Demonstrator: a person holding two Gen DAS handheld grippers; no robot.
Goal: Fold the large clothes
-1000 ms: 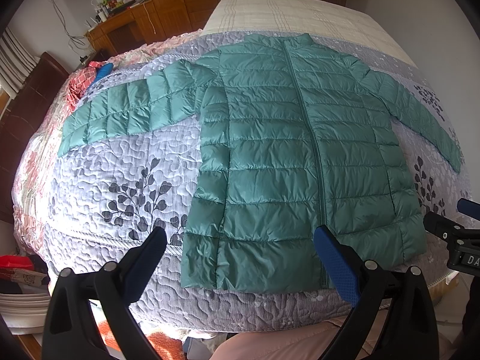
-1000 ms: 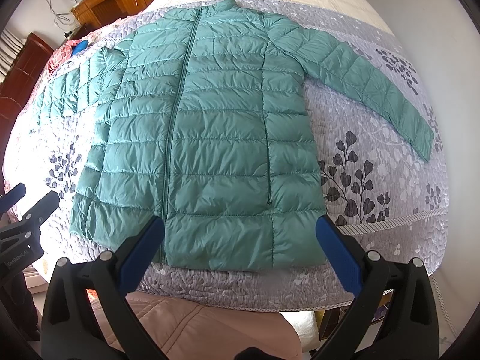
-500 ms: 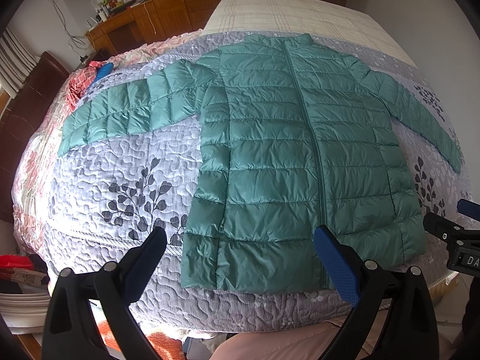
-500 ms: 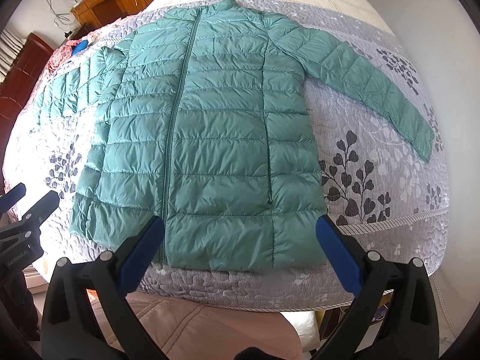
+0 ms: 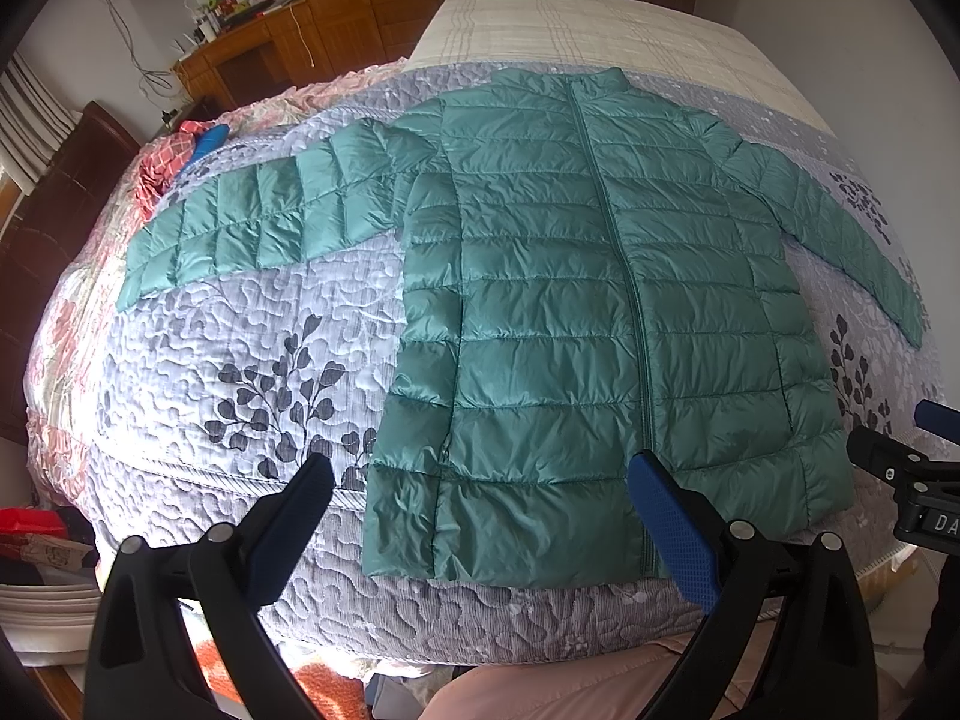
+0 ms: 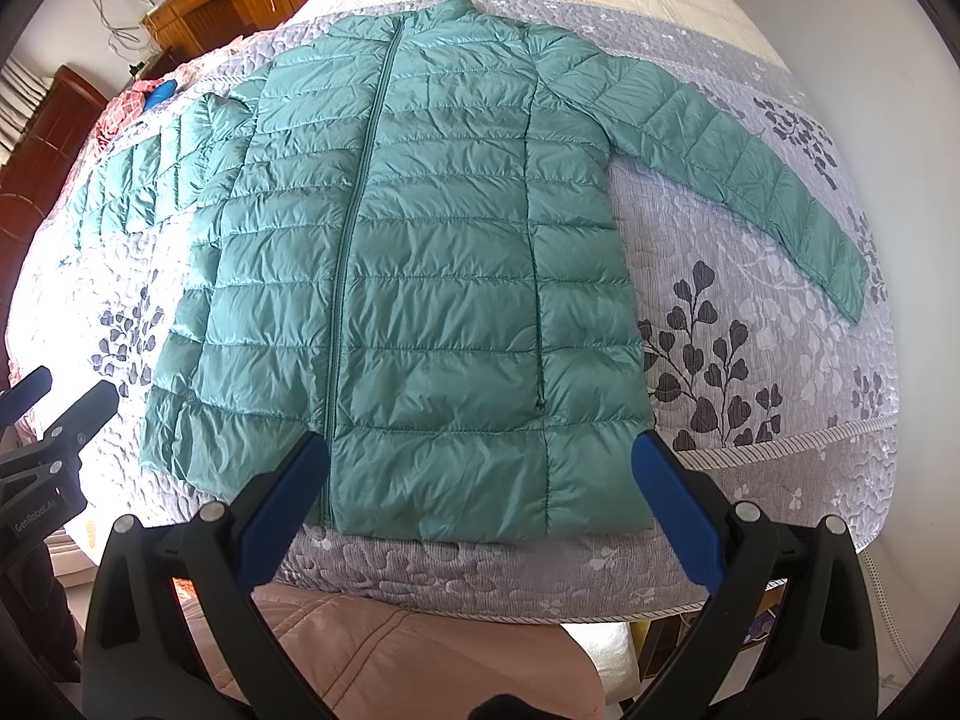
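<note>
green puffer jacket (image 5: 576, 312) lies flat and zipped, front up, on the bed's grey leaf-print quilt (image 5: 240, 372). collar points to the far end of the bed, hem runs along the near edge. both sleeves spread out: one toward the left edge (image 5: 252, 222), the other toward the right edge (image 6: 738, 162). zipper (image 6: 354, 228) runs straight from collar to hem.

left gripper (image 5: 480, 522) hangs above the near edge over the hem's left part, jaws spread wide, holding nothing, clear of the fabric. right gripper (image 6: 480, 498) sits the same way over the hem's right part, jaws spread, nothing between the blue pads (image 6: 678, 510).

pink-red cloth with a blue item (image 5: 180, 156) sits at the far-left corner of the bed. wooden cabinet (image 5: 258, 54) stands beyond it.
</note>
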